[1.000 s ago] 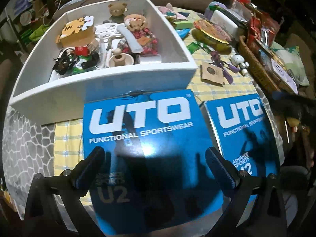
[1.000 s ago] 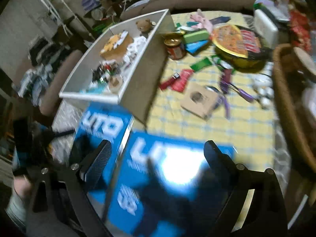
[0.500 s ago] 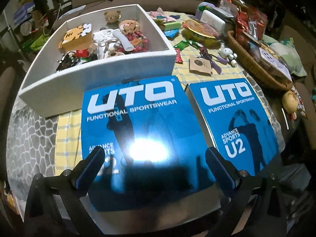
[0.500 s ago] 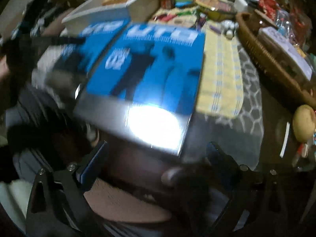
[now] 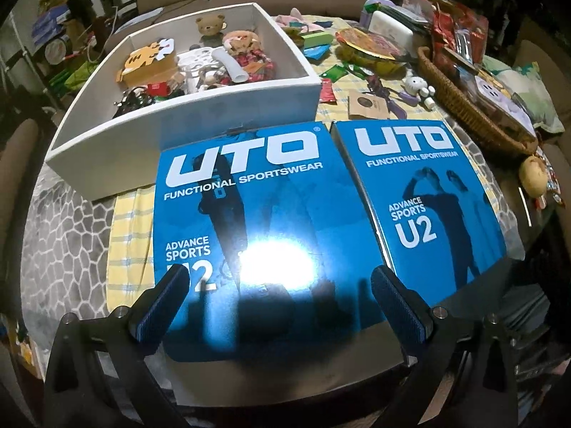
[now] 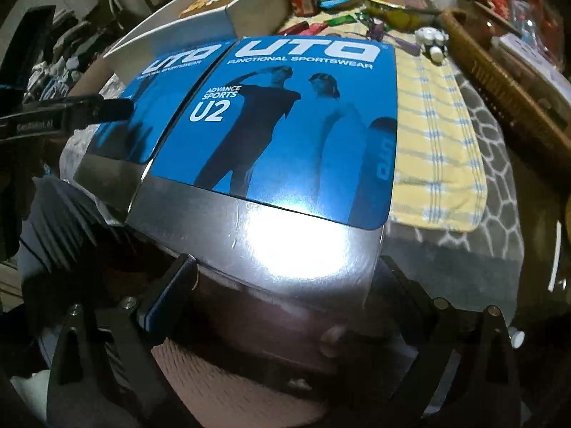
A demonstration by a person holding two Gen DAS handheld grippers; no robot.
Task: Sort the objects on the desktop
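Two flat blue "UTO" boxes lie side by side at the table's near edge, the left box (image 5: 249,196) and the right box (image 5: 421,192). My left gripper (image 5: 282,306) is open and hovers over the near end of the left box, with its fingers apart above the lid. In the right wrist view the right box (image 6: 285,117) fills the middle. My right gripper (image 6: 285,281) is open, its fingers flanking the silver near end of that box. The left box (image 6: 153,107) lies beside it, with the left gripper's finger (image 6: 107,108) over it.
A white open bin (image 5: 185,125) holding a teddy bear (image 5: 210,26) and several toys stands just behind the boxes. On the yellow checked cloth (image 6: 435,135) lie a brown card packet (image 5: 367,105), a white toy figure (image 5: 415,85) and wrappers. A wicker basket (image 5: 464,107) stands at the right.
The left gripper has drawn back toward me, so both boxes show more fully. The right gripper swung down to the near end of the right box, which now lies between its fingers.
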